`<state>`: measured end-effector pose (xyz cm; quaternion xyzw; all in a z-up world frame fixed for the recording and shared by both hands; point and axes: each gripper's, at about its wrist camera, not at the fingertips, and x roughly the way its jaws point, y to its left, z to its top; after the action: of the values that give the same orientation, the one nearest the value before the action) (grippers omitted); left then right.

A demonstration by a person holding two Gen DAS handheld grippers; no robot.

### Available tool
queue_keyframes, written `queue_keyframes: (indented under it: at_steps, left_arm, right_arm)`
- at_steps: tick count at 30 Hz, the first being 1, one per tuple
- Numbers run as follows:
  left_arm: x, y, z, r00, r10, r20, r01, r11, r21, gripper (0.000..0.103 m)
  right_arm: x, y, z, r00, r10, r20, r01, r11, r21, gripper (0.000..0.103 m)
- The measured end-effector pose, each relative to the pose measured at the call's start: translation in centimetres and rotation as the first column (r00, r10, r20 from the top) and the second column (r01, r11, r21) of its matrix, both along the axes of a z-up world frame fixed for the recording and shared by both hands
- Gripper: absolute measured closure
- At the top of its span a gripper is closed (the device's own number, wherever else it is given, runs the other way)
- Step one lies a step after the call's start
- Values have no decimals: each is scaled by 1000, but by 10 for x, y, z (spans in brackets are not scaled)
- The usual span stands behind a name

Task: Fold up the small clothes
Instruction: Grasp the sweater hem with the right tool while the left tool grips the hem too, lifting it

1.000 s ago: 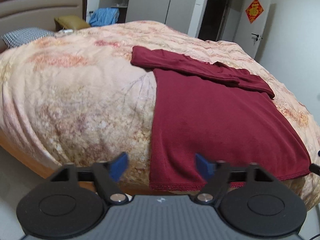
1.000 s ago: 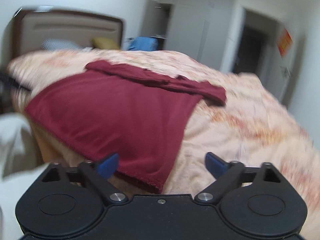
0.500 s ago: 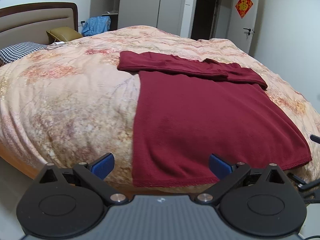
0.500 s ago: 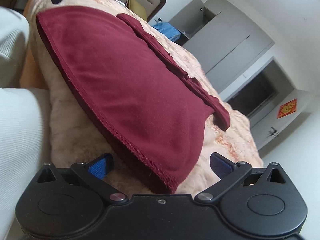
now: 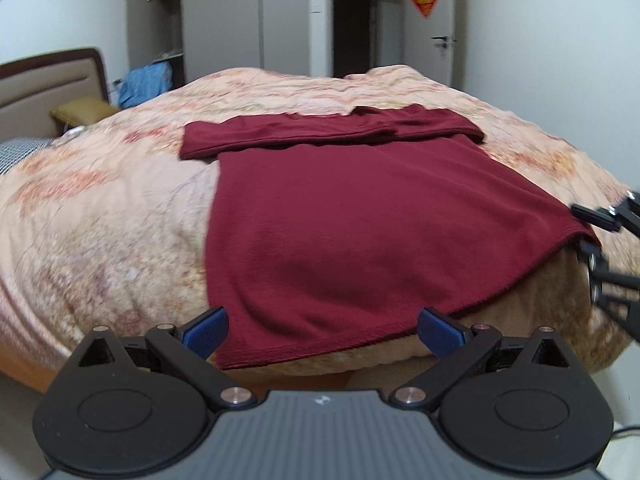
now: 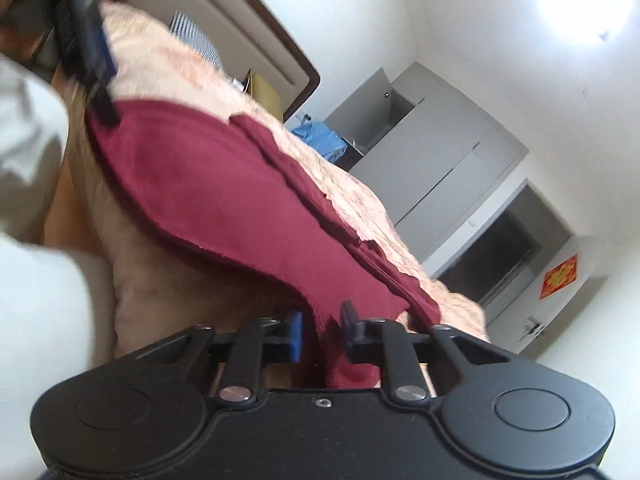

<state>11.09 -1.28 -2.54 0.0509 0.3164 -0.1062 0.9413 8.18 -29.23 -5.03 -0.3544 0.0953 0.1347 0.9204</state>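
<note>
- On the bed (image 5: 100, 216), covered by a peach floral quilt, a dark red shirt (image 5: 360, 220) is spread flat, its sleeves folded across the top and its hem hanging over the near edge.
- The left gripper (image 5: 322, 330) is held with jaws wide apart at the hem's left corner (nothing is gripped).
- The right gripper (image 6: 320, 330) has just been closing; its jaws are clamped on the hem's right corner.
</note>
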Motion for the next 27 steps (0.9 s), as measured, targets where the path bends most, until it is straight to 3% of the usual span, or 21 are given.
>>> queue_keyframes:
  at_steps: [7,13,20,25,27]
  left_arm:
    - [-7,-43,-12,989,-127,71,115,981,156,0]
    - [4,-84,-27,983,-146,116,107,951,290,2]
    - [13,-74,-29,986,-62,154,6,941,339,55]
    - [12,-46,-25,977,10,211,-91,922,378,72]
    - [14,-36,-22,978,22,210,-102,920,379,87]
  right_arm:
    - [17,-2,43,998,-26,-60,40,970,241,89]
    - [23,-3,69,998,-33,-50,48,941,336,94]
    - [13,-14,85,997,-71,-31,77,910,407,97]
    - [12,-17,83,996,-85,-38,93,907,411,97]
    - [13,-14,79,995,-87,-42,96,917,388,97]
